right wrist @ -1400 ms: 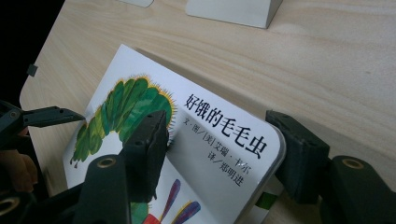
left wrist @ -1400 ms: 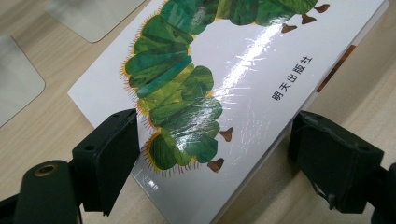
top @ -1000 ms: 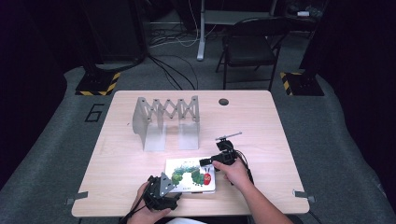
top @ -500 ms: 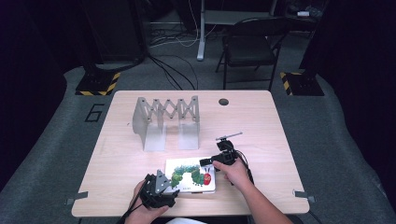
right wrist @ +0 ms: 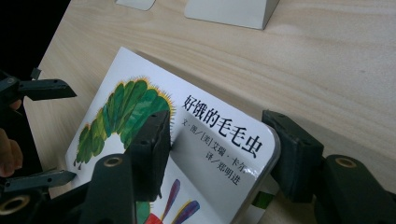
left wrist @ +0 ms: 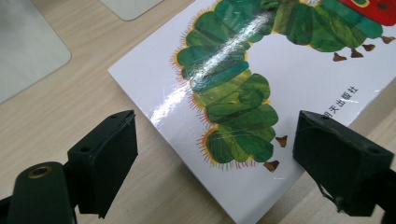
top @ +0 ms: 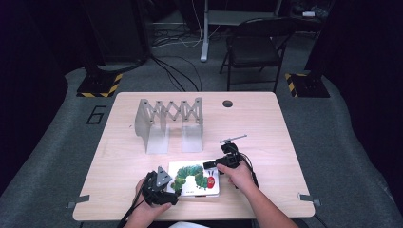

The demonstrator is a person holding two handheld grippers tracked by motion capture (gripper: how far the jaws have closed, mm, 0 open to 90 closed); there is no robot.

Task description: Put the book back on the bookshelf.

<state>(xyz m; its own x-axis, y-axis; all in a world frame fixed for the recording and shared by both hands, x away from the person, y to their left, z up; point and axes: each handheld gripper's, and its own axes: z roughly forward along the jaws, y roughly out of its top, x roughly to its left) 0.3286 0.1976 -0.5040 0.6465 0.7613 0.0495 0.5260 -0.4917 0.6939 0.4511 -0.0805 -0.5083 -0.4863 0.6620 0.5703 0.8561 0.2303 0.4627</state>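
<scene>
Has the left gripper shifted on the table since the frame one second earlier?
Yes, slightly. The left gripper has slid left along the near table edge, away from the grey accordion-style metal rack, toward the left end of the white caterpillar picture book.

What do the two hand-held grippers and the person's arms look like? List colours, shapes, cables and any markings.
Both grippers are black. The left gripper carries a grey three-cornered plate on top; a dark cable trails from each. Up close, the jaws are blocky black pads on black arms with brass-coloured round inserts. The right gripper has a thin grey rod sticking out beyond it. The forearms are bare, no sleeves in sight.
</scene>
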